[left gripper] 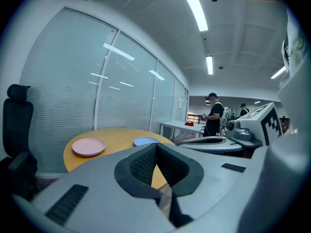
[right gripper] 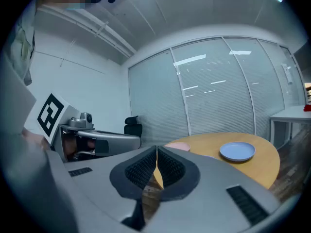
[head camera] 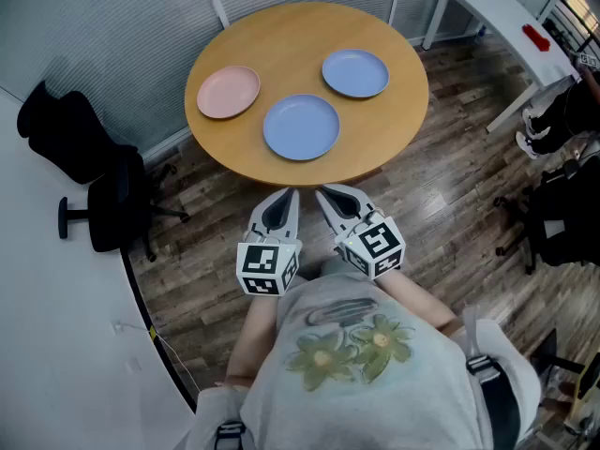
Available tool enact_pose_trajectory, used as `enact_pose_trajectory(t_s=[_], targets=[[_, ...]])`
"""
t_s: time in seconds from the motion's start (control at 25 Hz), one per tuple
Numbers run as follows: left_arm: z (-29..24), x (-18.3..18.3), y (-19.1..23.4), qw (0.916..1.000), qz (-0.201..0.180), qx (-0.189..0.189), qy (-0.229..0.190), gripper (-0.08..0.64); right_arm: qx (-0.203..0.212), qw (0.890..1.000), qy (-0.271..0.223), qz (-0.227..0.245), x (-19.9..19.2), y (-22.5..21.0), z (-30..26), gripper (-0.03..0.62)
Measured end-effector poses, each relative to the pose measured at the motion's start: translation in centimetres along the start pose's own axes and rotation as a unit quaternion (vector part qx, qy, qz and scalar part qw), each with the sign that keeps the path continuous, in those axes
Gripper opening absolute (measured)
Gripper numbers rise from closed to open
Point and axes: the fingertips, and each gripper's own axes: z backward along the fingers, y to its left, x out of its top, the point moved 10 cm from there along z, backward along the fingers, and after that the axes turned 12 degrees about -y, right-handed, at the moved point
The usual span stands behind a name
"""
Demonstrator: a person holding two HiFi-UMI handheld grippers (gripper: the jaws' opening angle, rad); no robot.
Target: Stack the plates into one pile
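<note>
Three plates lie apart on the round wooden table (head camera: 394, 111): a pink plate (head camera: 228, 92) at the left, a blue plate (head camera: 301, 127) near the front edge, and a second blue plate (head camera: 355, 72) at the back right. My left gripper (head camera: 289, 193) and right gripper (head camera: 322, 193) are held side by side close to my body, short of the table's near edge, both shut with nothing between their jaws. The left gripper view shows the pink plate (left gripper: 89, 146) and a blue plate (left gripper: 146, 141) beyond its shut gripper (left gripper: 156, 147). In the right gripper view a blue plate (right gripper: 237, 151) lies past its shut gripper (right gripper: 156, 151).
A black office chair (head camera: 89, 172) stands left of the table on the wood floor. A white desk (head camera: 506, 22) is at the back right, with dark bags (head camera: 562, 204) beside it. Two people (left gripper: 214, 115) stand far off in the room.
</note>
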Motion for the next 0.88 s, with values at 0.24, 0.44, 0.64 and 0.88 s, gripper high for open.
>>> enact_pose_trajectory(t_s=[0.24,0.44,0.64,0.88], targets=[[-1.4,-0.1,-1.1,0.9998,0.004,0.017,-0.003,0.018,0.03,1.0,0.004,-0.006,0.3,-2.1,0.5,0.044],[-2.7,-0.5,-0.2,0.9992,0.01,0.038,-0.005,0.018,0.043,0.999,0.013,0.003,0.0,-3.6,-0.7,0.046],[-4.1,-1.2,1.6,0.9987,0.017,0.049,0.0,0.018,0.037,0.999,0.026,0.004,-0.7,-5.1,-2.3,0.046],[-7.2,-1.7,3.6,0.9988,0.021,0.045,0.007,0.018,0.027,0.999,0.039,-0.001,-1.3,-7.7,-4.5,0.046]])
